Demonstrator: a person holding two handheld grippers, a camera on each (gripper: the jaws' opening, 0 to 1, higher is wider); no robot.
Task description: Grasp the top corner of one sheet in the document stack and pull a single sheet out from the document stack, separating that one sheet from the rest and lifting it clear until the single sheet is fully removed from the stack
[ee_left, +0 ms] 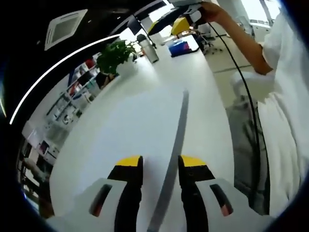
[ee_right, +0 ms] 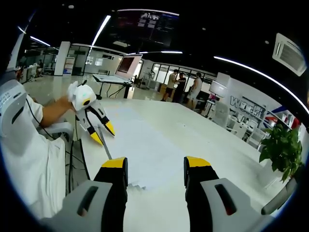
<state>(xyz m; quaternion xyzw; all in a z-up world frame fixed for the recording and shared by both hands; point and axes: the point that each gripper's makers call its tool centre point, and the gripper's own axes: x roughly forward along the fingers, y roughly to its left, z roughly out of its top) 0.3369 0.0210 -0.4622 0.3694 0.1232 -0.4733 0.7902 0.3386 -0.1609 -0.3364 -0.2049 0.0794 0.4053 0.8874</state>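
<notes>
Though poised at stack (ee_right: 145, 150), gripped nothing yet.
Held left gripper (ee_left: 161, 162), right gripper (ee_right: 156, 164) wide; left grasp, pull, lift undone.

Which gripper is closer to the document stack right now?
Right. The right gripper hangs open just over the near edge of the document stack; the left gripper hovers open beside the stack's far side edge.
</notes>
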